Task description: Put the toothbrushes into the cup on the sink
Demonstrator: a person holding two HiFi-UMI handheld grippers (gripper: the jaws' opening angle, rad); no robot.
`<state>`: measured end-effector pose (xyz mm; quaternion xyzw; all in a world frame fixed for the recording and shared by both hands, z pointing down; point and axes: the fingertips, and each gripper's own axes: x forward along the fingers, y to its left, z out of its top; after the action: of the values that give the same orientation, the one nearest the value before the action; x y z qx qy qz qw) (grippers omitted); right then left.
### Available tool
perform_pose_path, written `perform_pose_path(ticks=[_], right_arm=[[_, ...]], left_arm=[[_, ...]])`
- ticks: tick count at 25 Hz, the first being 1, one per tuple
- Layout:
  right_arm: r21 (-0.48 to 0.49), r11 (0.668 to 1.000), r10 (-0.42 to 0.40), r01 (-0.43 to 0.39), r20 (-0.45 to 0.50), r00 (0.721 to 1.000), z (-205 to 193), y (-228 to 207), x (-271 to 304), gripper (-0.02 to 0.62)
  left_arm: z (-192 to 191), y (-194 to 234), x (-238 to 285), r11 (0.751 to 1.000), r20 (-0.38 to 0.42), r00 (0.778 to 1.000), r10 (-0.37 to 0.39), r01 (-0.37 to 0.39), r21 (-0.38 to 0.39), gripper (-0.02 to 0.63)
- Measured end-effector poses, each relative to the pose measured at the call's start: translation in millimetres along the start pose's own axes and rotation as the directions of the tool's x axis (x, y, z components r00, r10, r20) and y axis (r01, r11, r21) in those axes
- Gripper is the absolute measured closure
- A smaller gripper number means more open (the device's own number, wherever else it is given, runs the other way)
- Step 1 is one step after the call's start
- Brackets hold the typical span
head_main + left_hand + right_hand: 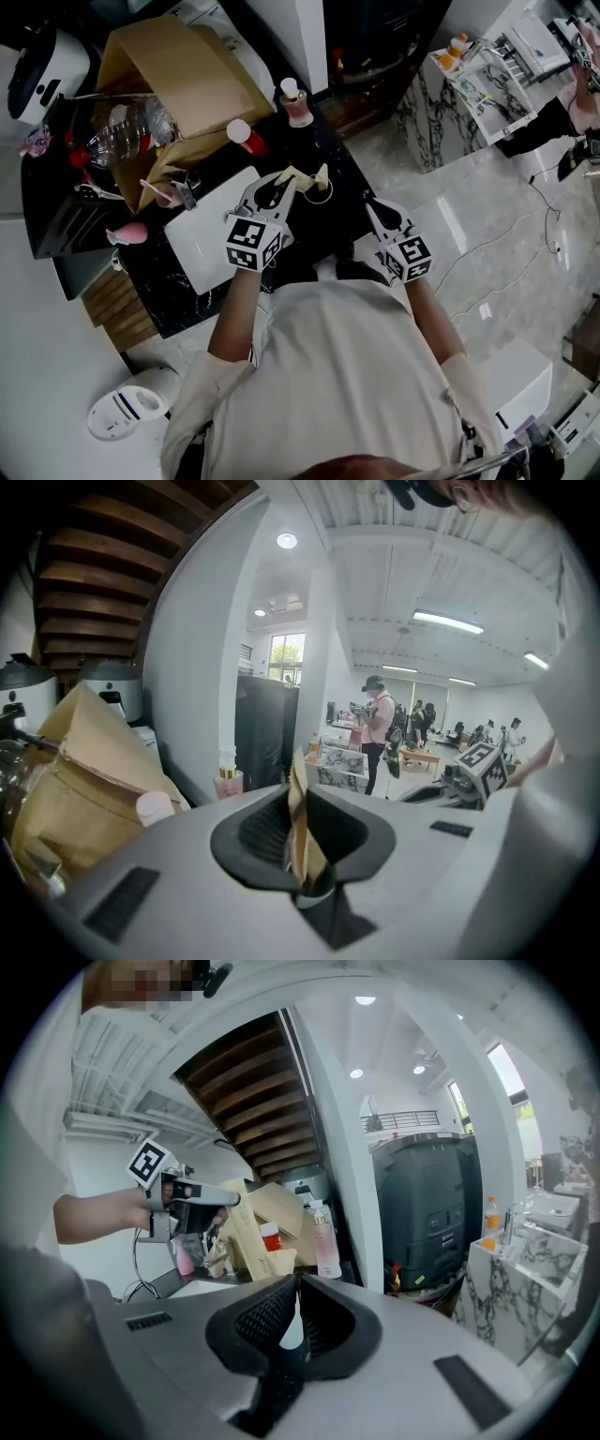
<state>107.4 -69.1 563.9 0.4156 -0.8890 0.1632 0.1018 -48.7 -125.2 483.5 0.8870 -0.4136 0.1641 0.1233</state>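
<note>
A person is leaning over a dark counter (323, 141) with a white sink (202, 239) set into it. Beyond the sink's far-left corner, a big brown cardboard box (178, 70) is lying open. The left gripper (281, 183) is hovering just past the sink's right edge. Its jaws are standing slightly apart and clamping a tan toothbrush pack (298, 808), which is rising upright between the pads. The right gripper (373, 206) is hanging well to the right of the sink, its jaws pressing together and gripping nothing I can make out. A pink cup (165, 194) is sitting at the sink's far-left corner, well apart from the pack.
</note>
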Motion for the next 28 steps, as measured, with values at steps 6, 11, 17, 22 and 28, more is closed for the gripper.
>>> perform_pose_path(ticks=[6,11,17,22,28], right_arm=[[0.0,1.0,0.01,-0.01,0.001,1.0,1,-3,4,0.555],[-0.005,1.0,0.023,-0.023,0.001,1.0,3,0,7,0.555],[-0.005,1.0,0.03,-0.03,0.005,1.0,10,-4,5,0.555],[0.003,0.999,0.033,-0.033,-0.006,0.999,8,-9,5,0.555],[0.007,0.999,0.049,-0.048,-0.026,0.998,3,-10,7,0.555]], left_arm=[[-7,-4,9,1.0,-0.02,1.0,-0.005,0.005,-0.005,0.554],[-24,-7,18,1.0,-0.056,0.998,-0.001,0.001,0.008,0.554],[-45,-11,30,1.0,-0.084,0.996,0.0,0.0,0.001,0.552],[-59,-9,40,1.0,-0.083,0.997,0.006,-0.006,0.001,0.552],[-79,-6,48,1.0,-0.093,0.996,0.018,-0.019,-0.017,0.551]])
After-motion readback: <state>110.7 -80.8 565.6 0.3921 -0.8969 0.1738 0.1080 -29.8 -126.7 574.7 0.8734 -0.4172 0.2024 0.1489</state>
